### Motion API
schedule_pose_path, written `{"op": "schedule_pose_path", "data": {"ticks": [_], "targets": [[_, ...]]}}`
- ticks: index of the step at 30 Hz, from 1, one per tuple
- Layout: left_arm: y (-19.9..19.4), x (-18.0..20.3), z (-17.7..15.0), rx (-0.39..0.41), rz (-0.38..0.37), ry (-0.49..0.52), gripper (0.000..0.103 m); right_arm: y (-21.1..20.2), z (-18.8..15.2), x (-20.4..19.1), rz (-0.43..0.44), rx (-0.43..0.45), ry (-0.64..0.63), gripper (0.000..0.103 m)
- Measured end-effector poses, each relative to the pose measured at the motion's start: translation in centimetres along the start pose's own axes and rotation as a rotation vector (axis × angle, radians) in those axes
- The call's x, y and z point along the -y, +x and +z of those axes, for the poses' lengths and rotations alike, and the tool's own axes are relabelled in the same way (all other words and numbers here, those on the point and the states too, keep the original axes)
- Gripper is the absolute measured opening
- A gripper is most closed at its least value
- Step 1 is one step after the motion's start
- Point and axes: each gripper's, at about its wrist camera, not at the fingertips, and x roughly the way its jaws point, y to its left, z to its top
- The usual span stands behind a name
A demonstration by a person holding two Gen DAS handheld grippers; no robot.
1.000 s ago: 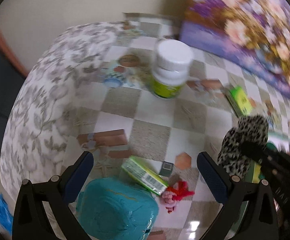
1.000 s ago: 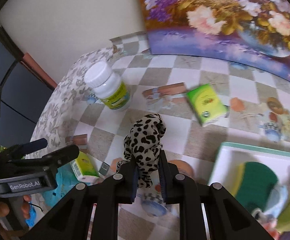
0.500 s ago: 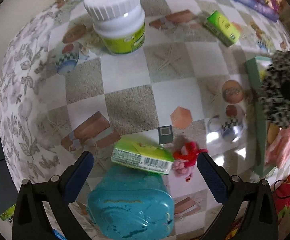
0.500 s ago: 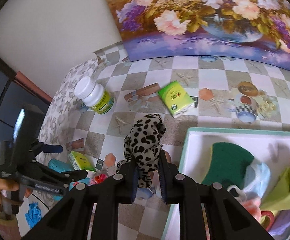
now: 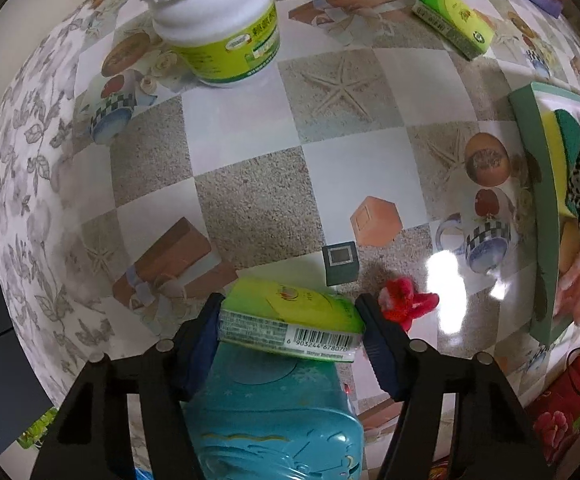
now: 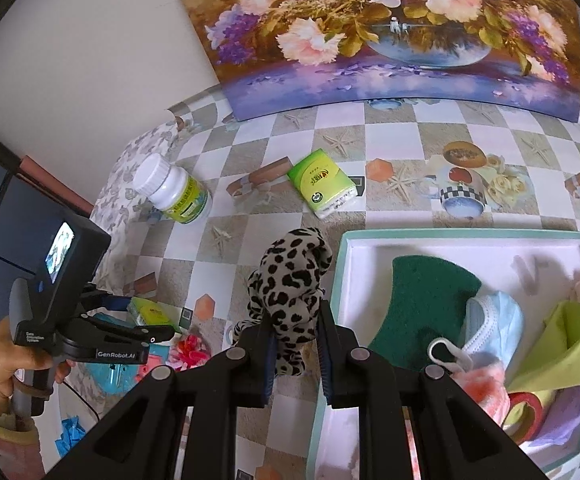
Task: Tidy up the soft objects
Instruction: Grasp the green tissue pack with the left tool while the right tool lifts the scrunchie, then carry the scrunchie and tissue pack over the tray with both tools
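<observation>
My left gripper [image 5: 290, 316] is shut on a green tissue pack [image 5: 290, 322] that sits on top of a teal box [image 5: 278, 420] at the table's near left corner. My right gripper [image 6: 293, 340] is shut on a leopard-print scrunchie [image 6: 290, 280] and holds it above the table, just left of the mint-edged white tray [image 6: 341, 264]. The tray holds a green sponge [image 6: 421, 300], a blue face mask [image 6: 489, 320], a green cloth [image 6: 557, 348] and pink fabric. A small red fuzzy item [image 5: 405, 304] lies on the table right of the left gripper.
A white pill bottle [image 5: 214, 20] stands at the back left. A second green tissue pack [image 6: 321, 188] lies mid-table. A small dark cube [image 5: 339, 262] sits near the held pack. A flower painting [image 6: 389, 32] leans on the wall. The table edge drops off at left.
My left gripper has closed on the green tissue pack after moving down to it. My right gripper has carried the scrunchie to the right, up to the tray's edge.
</observation>
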Motion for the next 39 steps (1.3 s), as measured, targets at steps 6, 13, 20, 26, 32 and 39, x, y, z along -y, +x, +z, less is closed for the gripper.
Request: {"op": "schedule_pose_path", "data": {"ticks": [6,13,20,26,32,39], "targets": [[-2.0,-1.1,-0.5,0.057,-0.013,-0.059,0.067,-0.9,-0.4,0.7,0.013,0.017,0.023,0.019],[-7.5,0.8,-1.5,0.238,-0.042,-0.102,0.067,-3.2,-0.9,3.1,0.007,0.057,0.098,0.019],[-12.0,8.4,-2.5,0.426,-0.147,-0.061,0.067,-6.4,-2.1,7.0,-0.073,0.109,0.188,0.019],[-12.4,14.3,-3.7,0.508,-0.17,-0.041,0.067,-9.2,-3.8,11.2,-0.128,0.146,0.285,0.019],[-10.2,18.2,-4.6,0.518,-0.17,-0.081,0.067,-11.2,-5.9,15.1,-0.183,0.155,0.362,0.019],[-6.9,21.3,-5.3,0.492,-0.173,-0.093,0.067,-10.7,-7.4,17.3,-0.222,0.118,0.392,0.019]]}}
